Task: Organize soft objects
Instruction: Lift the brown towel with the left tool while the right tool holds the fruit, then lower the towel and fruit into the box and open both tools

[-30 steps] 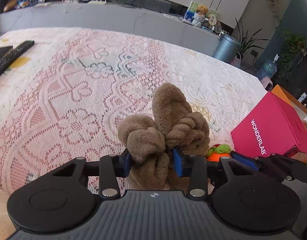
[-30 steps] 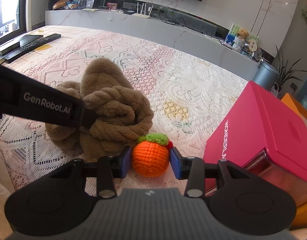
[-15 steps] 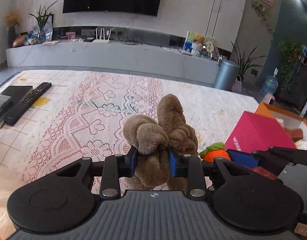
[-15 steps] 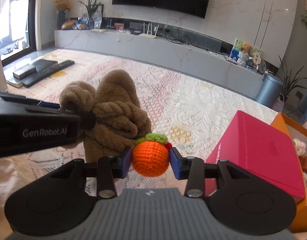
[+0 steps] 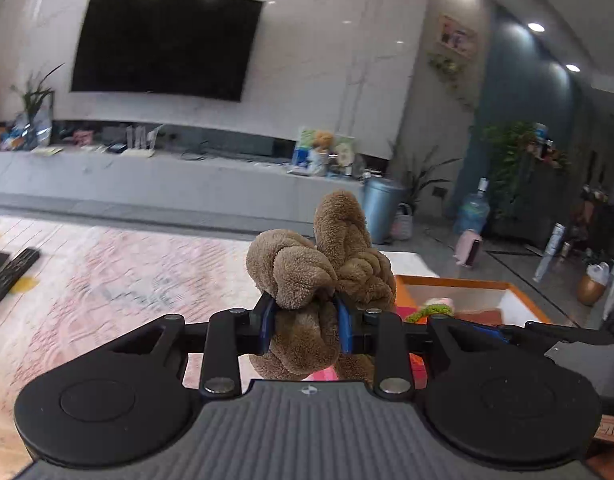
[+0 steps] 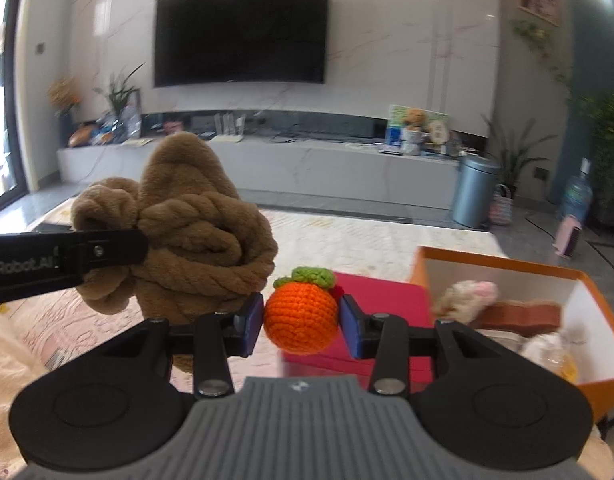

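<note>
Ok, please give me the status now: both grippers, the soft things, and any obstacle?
Left gripper shut on brown knotted plush. Right gripper shut on crocheted orange. Both held in the air. Orange box ahead, open, nothing blocking.

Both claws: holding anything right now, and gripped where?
Left claw pinches the brown plush knot on a lower loop. Right claw clamps the crocheted orange across its middle, side to side. Both are off the table.

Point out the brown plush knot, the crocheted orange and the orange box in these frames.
brown plush knot (image 5: 303,276): left wrist view, on the front lobe above the pads.
crocheted orange (image 6: 301,316): right wrist view, middle of the orange ball.
orange box (image 6: 495,262): right wrist view, on its far rim.
</note>
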{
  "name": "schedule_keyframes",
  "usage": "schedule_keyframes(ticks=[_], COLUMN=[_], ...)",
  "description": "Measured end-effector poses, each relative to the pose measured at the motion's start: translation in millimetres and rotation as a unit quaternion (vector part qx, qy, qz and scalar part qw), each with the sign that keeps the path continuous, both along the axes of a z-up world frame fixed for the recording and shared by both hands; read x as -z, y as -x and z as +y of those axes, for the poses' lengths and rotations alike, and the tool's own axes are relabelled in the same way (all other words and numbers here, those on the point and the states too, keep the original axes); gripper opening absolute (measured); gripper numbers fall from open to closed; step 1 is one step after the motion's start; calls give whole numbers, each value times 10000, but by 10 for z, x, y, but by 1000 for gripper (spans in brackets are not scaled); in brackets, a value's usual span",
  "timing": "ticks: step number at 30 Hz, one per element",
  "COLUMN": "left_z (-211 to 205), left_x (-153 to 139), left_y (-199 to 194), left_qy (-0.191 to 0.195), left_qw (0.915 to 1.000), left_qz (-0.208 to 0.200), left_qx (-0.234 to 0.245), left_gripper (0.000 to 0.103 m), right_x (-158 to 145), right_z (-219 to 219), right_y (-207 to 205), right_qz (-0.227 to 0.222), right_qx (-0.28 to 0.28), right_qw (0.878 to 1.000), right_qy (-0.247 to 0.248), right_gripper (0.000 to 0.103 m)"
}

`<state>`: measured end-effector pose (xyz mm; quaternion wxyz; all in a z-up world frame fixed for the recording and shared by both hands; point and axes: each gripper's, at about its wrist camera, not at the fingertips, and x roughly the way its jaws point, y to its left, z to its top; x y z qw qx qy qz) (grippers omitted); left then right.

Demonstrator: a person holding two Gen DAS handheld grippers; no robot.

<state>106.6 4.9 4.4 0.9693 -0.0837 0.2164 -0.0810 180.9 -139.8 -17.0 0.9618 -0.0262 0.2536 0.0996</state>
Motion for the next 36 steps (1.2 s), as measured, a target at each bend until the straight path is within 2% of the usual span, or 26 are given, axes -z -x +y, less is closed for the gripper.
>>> schedule_keyframes(ticks=[7, 11, 14, 18, 23, 26, 31, 36], left_z=[-686, -1085, -1358, -1665, -2007, -2151, -2305, -2424], left_x=[-91, -69, -19, 133, 381, 557, 781, 910], left_y=[-334, -626, -886, -1192, -1468, -1510, -1596, -1653], left_qy=[-290, -582, -816, -1242, -1995, -2424, -2746, -2920], left_qw=[9966, 9923, 9884, 9784, 9583, 9465, 9338, 9269], left_qz=[-133, -21, 207, 578, 1003, 1058, 1172, 1189], left_qx=[764, 1095, 1263, 1551, 1781, 1848, 1971, 2037], left_gripper=[36, 36, 36, 36, 36, 36, 38, 44], right_x=[-117, -153, -141, -67, 87, 224, 450, 601], right_z=[-835, -1235, -1479, -1843, -2231, -2400, -2492, -2474], right_y=[-39, -182, -288, -435, -704, -861, -1007, -1137], right_qz=[105, 224, 336, 513, 1026, 1384, 1854, 2141], right_qx=[653, 924, 1145, 1394, 1571, 1635, 1656, 1595], right_qw=[9978, 9955, 9928, 9882, 9811, 9760, 9684, 9635], right_qy=[-66, 11, 119, 362, 473, 403, 201, 190], right_gripper=[41, 41, 41, 41, 41, 41, 41, 42])
